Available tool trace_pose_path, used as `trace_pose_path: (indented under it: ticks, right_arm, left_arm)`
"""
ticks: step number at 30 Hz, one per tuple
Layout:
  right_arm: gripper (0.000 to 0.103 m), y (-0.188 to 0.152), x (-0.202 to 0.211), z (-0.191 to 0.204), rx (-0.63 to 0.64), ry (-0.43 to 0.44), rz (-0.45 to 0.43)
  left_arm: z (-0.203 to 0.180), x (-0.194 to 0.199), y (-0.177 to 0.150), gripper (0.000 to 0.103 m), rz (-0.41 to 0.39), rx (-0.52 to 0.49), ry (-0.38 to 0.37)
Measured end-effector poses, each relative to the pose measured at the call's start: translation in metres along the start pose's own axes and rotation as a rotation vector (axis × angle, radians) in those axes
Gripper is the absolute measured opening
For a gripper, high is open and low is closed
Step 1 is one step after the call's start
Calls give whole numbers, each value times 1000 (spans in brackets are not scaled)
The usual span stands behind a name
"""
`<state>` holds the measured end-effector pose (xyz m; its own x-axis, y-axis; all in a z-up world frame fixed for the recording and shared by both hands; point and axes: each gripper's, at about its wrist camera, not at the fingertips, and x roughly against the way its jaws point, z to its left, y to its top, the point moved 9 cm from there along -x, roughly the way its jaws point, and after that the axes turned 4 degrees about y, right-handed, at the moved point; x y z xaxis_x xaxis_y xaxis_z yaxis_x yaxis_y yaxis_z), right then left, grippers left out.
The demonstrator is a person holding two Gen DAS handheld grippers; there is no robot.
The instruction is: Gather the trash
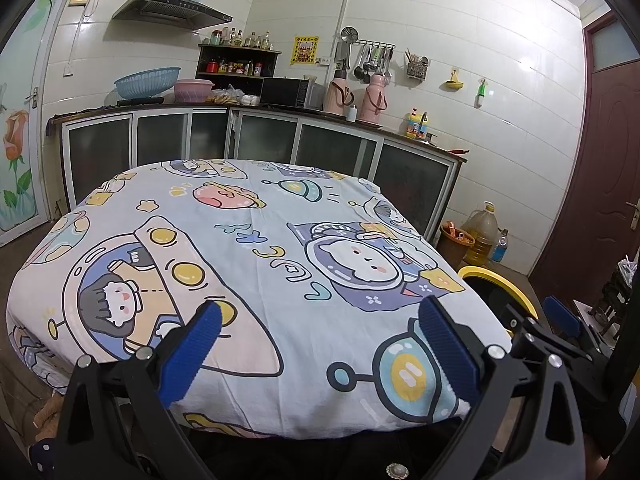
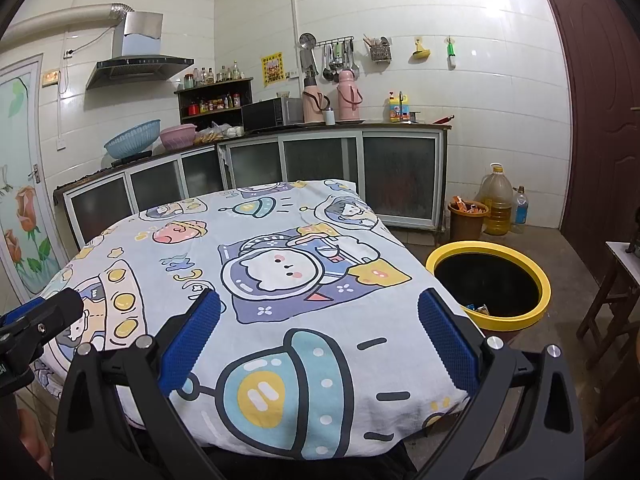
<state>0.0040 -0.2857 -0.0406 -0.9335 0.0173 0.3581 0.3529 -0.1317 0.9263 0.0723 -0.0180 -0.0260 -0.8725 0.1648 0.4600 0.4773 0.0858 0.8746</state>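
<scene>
Left gripper (image 1: 320, 320): jaws spread wide, blue ribbed pads (image 1: 192, 352) apart, nothing between them; poised over the near edge of the table.

Right gripper (image 2: 320, 312): jaws likewise spread wide, holding nothing; poised over the near right part of the same table, just beside the left gripper.

Cartoon-print tablecloth (image 2: 280, 280): astronauts and spaceships on pale cloth, covering the whole table under both grippers.

Yellow-rimmed trash bin (image 2: 540, 280): on the floor at the table's right edge, to the right of the right gripper and just beyond its right finger; black interior.

Trash (image 2: 478, 308): a few small scraps, probably wrappers, at the bin's near inner edge; detail too small to tell.

Brown bucket (image 2: 466, 222): farther back on the floor, holding orange packets.

Oil jug (image 2: 496, 204): beside the bucket, against the cabinets (image 2: 360, 172).
</scene>
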Motion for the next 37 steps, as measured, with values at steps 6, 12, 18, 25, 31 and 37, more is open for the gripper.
trace_pose_path:
  ticks: [6, 12, 18, 25, 31, 37]
  right_arm:
    - [95, 0, 0, 0, -1, -1, 0]
    - [95, 0, 0, 0, -1, 0, 0]
    - [95, 0, 0, 0, -1, 0, 0]
    - [95, 0, 0, 0, -2, 0, 0]
    - [95, 0, 0, 0, -3, 0, 1]
    - [95, -1, 0, -1, -3, 2, 2]
  left_arm:
    - [0, -1, -1, 95, 2, -1, -3]
    - [0, -1, -1, 95, 3, 0, -4]
    - [2, -2, -1, 95, 5, 8, -9]
    - [2, -2, -2, 95, 8, 5, -6]
    - [0, -3, -4, 95, 11, 2, -3]
    - [-1, -4, -5, 95, 20, 5, -2]
